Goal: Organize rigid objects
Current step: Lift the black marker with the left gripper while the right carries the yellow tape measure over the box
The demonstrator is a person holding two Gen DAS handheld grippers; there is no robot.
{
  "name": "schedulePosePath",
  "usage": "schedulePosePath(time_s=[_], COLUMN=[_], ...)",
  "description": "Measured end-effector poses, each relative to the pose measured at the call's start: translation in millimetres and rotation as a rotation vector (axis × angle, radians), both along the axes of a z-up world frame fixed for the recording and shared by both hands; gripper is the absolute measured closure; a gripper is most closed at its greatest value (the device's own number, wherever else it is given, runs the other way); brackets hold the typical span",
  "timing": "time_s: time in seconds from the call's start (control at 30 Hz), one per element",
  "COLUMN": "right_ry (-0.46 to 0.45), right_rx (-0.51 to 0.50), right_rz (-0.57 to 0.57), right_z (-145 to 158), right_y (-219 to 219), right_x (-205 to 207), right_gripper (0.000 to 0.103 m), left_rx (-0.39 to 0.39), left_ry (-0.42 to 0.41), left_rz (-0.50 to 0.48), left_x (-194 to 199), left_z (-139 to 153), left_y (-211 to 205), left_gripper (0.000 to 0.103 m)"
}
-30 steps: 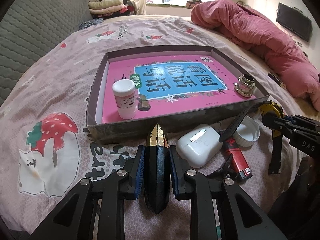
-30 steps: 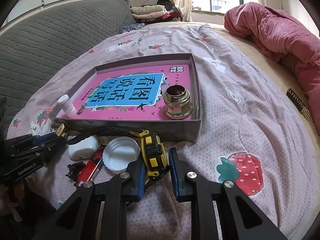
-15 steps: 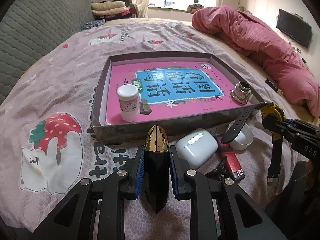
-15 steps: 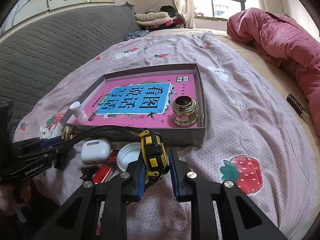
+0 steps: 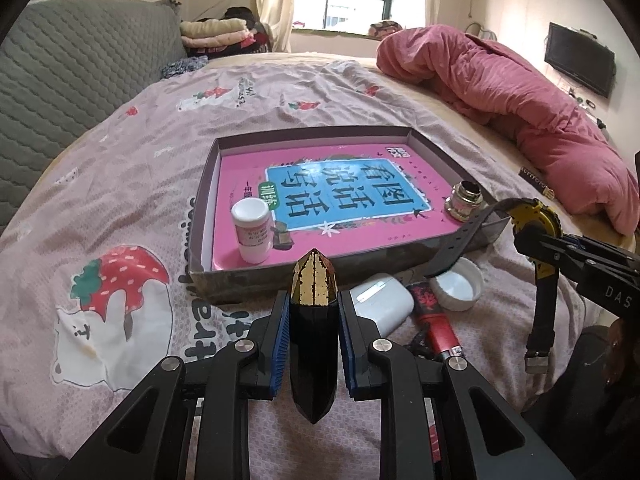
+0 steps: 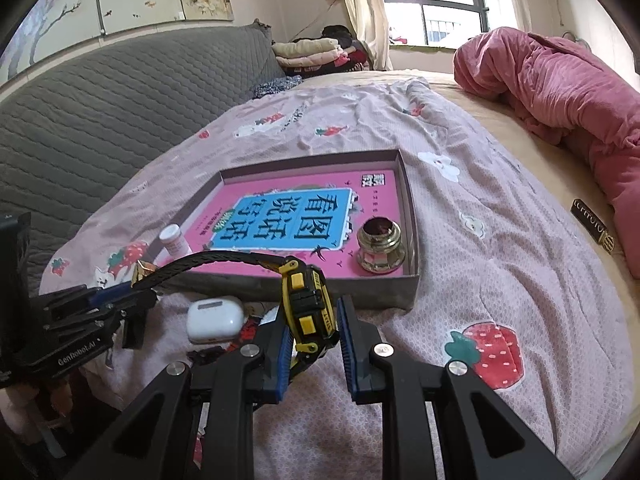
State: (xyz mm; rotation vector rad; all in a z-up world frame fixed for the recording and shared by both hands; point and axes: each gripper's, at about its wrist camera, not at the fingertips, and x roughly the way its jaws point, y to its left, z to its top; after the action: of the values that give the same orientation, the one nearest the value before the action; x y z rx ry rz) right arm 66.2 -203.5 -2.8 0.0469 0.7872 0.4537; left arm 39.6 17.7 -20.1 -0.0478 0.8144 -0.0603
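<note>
My left gripper (image 5: pixel 313 326) is shut on a black pointed case with a gold tip (image 5: pixel 313 312), held above the bedspread just in front of the grey box (image 5: pixel 256 284). My right gripper (image 6: pixel 312 334) is shut on a yellow and black watch (image 6: pixel 306 304); its black strap (image 6: pixel 208 262) arcs left. The watch also shows in the left wrist view (image 5: pixel 534 220). The box holds a pink book (image 5: pixel 332 196), a white bottle (image 5: pixel 251 230) and a brass ring-shaped piece (image 5: pixel 464 202).
On the bedspread before the box lie a white earbud case (image 5: pixel 380 306), a red lighter (image 5: pixel 434 320) and a white lid (image 5: pixel 456 284). A pink quilt (image 5: pixel 520 96) is heaped at the right. A grey headboard (image 6: pixel 100 112) runs along the left.
Both grippers have risen and drawn back from the bed with their objects. The watch has lifted clear of the bedspread, its strap hanging free.
</note>
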Motion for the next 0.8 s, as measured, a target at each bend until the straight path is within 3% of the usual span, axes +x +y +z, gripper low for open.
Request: schedulePosePath(time_s=[0.8], right_ry=[-0.070], right_rx=[0.039], right_rz=[-0.022], right_z=[22], right_y=[3], right_x=[0], right_gripper=[0.081], left_rx=[0.023], left_ry=[-0.048], left_rz=[0.012], left_x=[3], left_z=[23], left_y=[-9], left_gripper=[0.080])
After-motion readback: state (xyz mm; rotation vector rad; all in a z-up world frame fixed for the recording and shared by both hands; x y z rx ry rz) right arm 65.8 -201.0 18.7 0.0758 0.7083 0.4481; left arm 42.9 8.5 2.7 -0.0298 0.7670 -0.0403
